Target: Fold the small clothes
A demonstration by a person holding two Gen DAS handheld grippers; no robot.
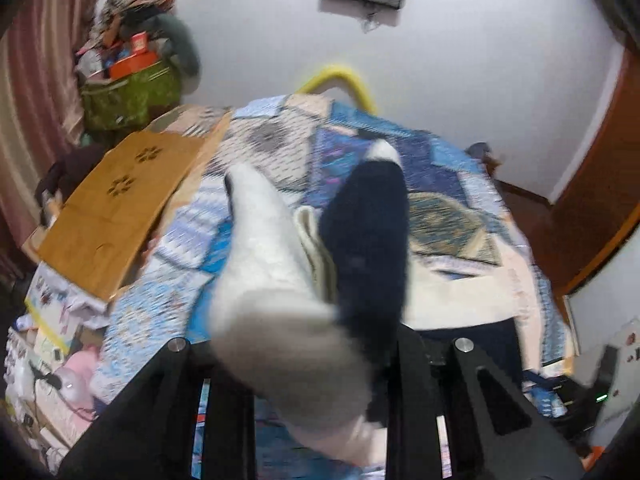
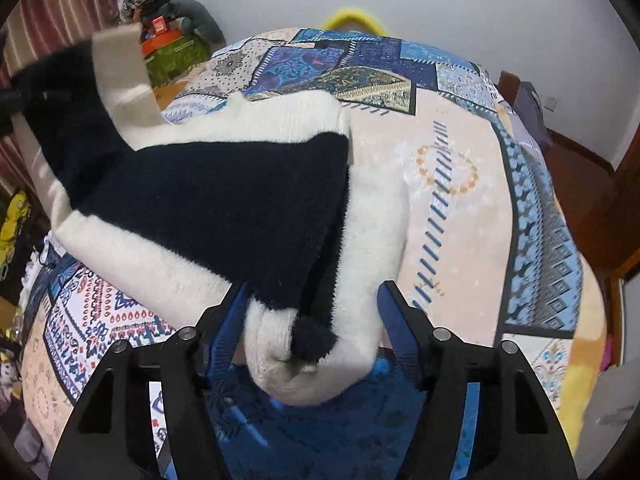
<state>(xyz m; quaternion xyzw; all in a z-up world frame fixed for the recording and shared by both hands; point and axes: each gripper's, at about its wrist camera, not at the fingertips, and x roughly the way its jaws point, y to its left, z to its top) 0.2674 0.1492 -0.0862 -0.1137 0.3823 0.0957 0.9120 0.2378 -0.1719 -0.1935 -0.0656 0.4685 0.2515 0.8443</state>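
A small knitted sweater in white and navy hangs stretched between both grippers above the patterned bedspread. My right gripper is shut on a bunched white and navy corner of it, between blue-lined fingers. My left gripper is shut on the other end; the cloth fills the left wrist view and hides the fingertips. In the right wrist view the left gripper shows at the far left edge, holding the sweater up.
A flat brown cardboard sheet lies on the bed's left side. A green bag piled with clothes and boxes stands at the back left by the curtain. A yellow hoop is behind the bed. A wooden door is on the right.
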